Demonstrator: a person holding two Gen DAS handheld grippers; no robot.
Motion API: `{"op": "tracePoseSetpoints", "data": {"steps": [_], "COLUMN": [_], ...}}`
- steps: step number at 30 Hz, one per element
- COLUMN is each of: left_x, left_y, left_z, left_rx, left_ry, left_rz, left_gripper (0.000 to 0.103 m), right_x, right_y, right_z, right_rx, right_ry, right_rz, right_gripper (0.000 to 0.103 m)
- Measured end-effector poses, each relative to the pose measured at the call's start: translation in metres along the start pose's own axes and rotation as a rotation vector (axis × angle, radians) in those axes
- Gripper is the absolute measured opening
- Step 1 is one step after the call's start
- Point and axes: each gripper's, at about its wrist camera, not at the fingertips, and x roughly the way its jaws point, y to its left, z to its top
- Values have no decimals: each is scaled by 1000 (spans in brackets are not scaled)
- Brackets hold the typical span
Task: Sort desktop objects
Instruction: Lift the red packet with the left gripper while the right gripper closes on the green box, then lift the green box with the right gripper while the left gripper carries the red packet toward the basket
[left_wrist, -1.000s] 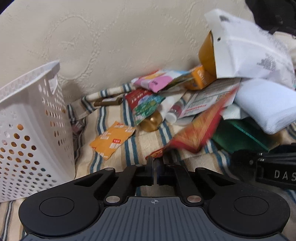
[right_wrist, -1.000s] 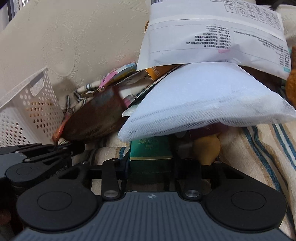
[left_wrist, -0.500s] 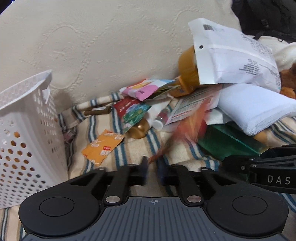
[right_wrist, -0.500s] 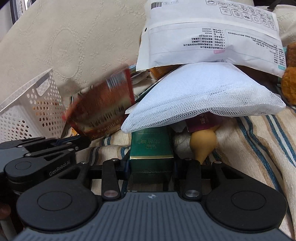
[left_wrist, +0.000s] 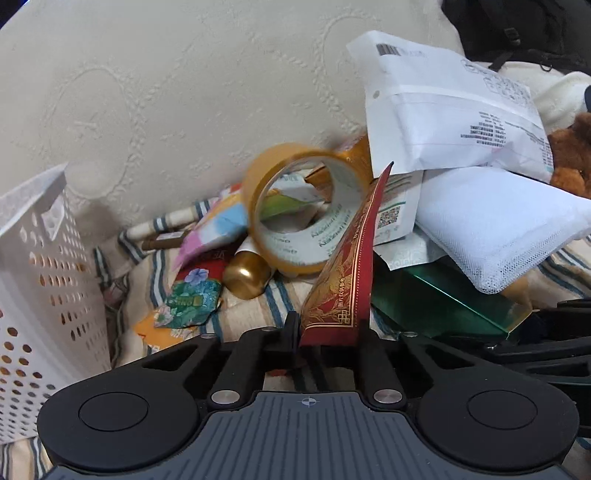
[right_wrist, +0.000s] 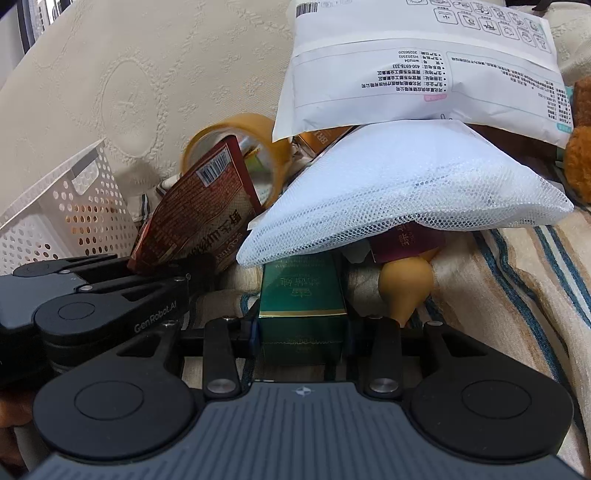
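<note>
My left gripper (left_wrist: 328, 332) has a red and gold snack packet (left_wrist: 347, 273) standing upright between its fingers. The jaws are closing on its lower edge. The right wrist view shows the same packet (right_wrist: 199, 218) tilted up from the left gripper's tip (right_wrist: 129, 264). My right gripper (right_wrist: 301, 332) is shut on the near end of a green box (right_wrist: 303, 295). The box's far end lies under a white mesh bag (right_wrist: 399, 192). Behind the packet, a blurred roll of tan tape (left_wrist: 310, 210) stands on edge.
A white perforated basket (left_wrist: 44, 258) stands at the left on the striped cloth (left_wrist: 251, 310). A large white printed pouch (left_wrist: 443, 110) tops the pile, against a cream cushion. Small sachets, a gold-capped bottle (left_wrist: 245, 275) and a brown plush toy (left_wrist: 572, 155) lie around.
The red packet swung from lying low and slanted to standing upright in the left jaws, which now stand wider apart. The tape roll came out from behind the white pouch, down and left.
</note>
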Motion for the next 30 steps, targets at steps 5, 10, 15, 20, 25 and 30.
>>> {"op": "tracePoseSetpoints", "data": {"steps": [5, 10, 15, 20, 25, 30], "left_x": [-8, -24, -42, -65, -89, -112], "left_y": [0, -4, -9, -16, -21, -24], "left_z": [-3, -7, -17, -26, -29, -23], "left_rx": [-11, 7, 15, 30, 44, 49], "left_ry": [-32, -51, -60, -73, -88, -122], "left_rz": [47, 60, 60, 48, 56, 73], "left_gripper": [3, 3, 3, 3, 3, 3], "right_x": [-1, -12, -26, -43, -57, -75], "right_y": [3, 4, 8, 9, 17, 22], "right_z": [0, -6, -14, -24, -31, -30], "right_rx": [-10, -38, -51, -52, -63, -72], "right_ry": [-9, -20, -32, -38, -47, -79], "right_rz": [0, 10, 23, 35, 48, 62], "right_gripper": [45, 44, 44, 44, 44, 44]}}
